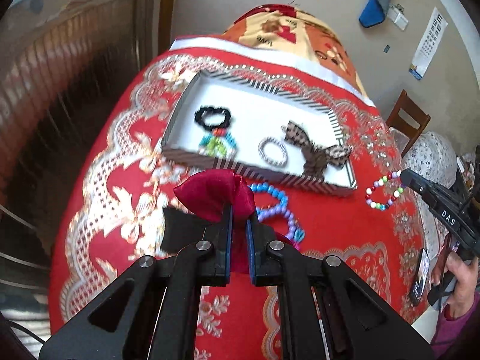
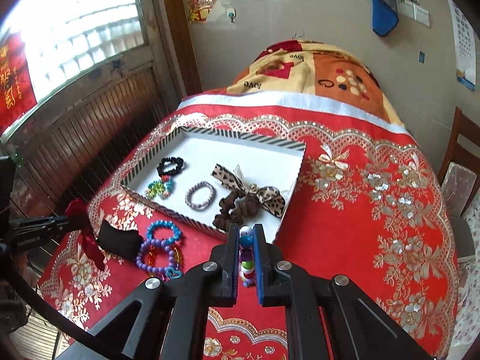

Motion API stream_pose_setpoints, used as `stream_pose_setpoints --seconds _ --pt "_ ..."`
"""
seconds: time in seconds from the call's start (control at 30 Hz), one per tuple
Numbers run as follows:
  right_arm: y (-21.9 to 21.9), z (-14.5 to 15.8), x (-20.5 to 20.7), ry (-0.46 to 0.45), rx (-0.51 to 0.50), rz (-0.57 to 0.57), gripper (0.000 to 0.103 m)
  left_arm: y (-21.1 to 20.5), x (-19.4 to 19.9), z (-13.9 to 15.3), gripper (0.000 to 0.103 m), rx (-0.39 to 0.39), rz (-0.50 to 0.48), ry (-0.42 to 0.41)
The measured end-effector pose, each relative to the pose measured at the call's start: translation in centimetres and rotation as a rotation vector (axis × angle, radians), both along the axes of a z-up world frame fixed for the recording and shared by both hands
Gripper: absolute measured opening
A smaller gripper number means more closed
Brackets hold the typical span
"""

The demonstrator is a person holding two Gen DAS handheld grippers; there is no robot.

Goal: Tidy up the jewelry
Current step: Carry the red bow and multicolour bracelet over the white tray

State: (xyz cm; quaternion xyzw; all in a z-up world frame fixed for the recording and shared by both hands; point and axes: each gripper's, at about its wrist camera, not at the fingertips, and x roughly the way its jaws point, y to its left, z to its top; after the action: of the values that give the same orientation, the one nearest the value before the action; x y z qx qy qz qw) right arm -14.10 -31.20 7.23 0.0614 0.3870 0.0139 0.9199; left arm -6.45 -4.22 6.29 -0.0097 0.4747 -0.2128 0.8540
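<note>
bare white floor in tray (image 2: 288, 162) far corner, bracelets (image 2: 163, 247) crowding its near wall

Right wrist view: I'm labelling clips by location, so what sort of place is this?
Most likely a lived-in home room, perhaps a dining or sitting room. A red floral tablecloth covers the table, a wooden chair stands beside it, and a patterned blanket lies heaped at the far end below a window.

daylight from window (image 2: 75, 30), upper left, blown out to white. left wrist view smeared by motion blur; right wrist view sharper. fisheye bending, dark vignette at corners.
</note>
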Motion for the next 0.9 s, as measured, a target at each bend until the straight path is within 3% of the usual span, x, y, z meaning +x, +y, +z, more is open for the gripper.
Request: stream_pose_setpoints --seconds 0.37,0.9 --pt "0.0 1.1 2.8 -0.013 0.011 0.009 0.008 -2.5 3.9 1.2 0.007 0.024 -0.007 -0.051" --pt "-0.8 0.7 9.7 0.017 0.014 0.028 0.008 -6.0 11.2 -0.3 0.007 0.087 0.002 -0.049"
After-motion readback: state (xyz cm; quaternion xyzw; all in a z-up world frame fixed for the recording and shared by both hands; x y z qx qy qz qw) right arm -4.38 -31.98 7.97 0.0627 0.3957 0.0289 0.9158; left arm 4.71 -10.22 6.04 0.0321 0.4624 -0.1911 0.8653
